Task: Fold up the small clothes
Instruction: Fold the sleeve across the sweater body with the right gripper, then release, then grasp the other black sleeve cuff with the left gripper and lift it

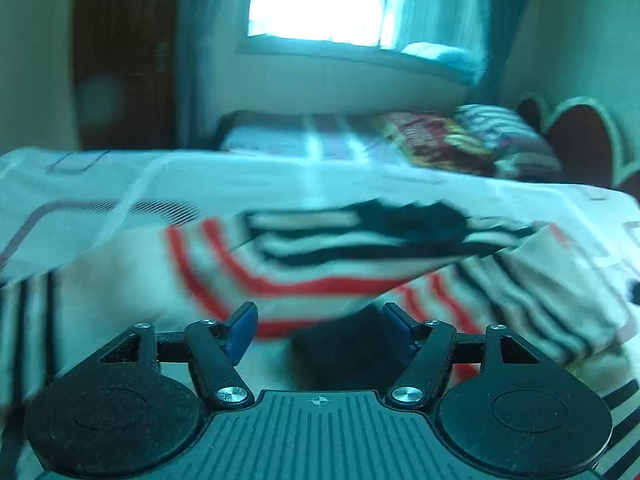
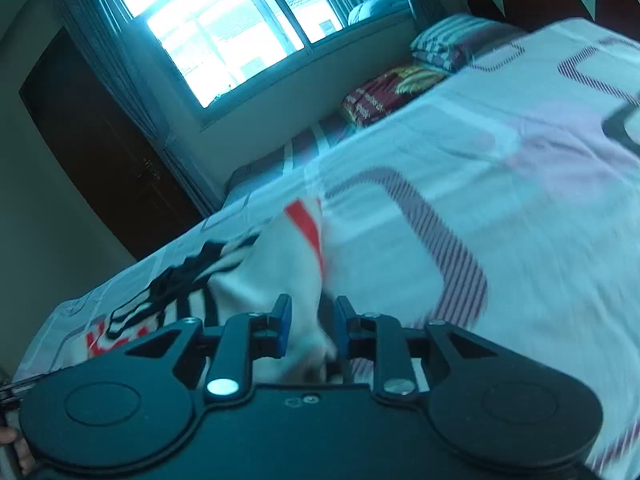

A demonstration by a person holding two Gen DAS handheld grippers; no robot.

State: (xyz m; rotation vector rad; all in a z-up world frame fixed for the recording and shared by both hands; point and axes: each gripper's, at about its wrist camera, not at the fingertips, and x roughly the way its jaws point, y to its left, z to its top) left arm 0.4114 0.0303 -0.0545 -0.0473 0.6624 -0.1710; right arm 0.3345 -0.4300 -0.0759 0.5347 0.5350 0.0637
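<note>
A small white garment with red and black stripes (image 1: 304,256) lies crumpled on the bed sheet (image 1: 240,176). My left gripper (image 1: 320,320) hangs just above its near part with its jaws wide apart and nothing between them. In the right wrist view the same garment (image 2: 256,280) lies at the lower left. My right gripper (image 2: 311,320) has its blue pads partly apart, and a fold of the garment's white cloth runs up between them. Both views are blurred.
The white sheet with striped rounded rectangles (image 2: 480,208) covers the bed. Folded blankets and a striped pillow (image 1: 472,140) lie at its far end by a red headboard (image 1: 576,140). A bright window (image 2: 224,32) and a dark door (image 2: 96,144) stand behind.
</note>
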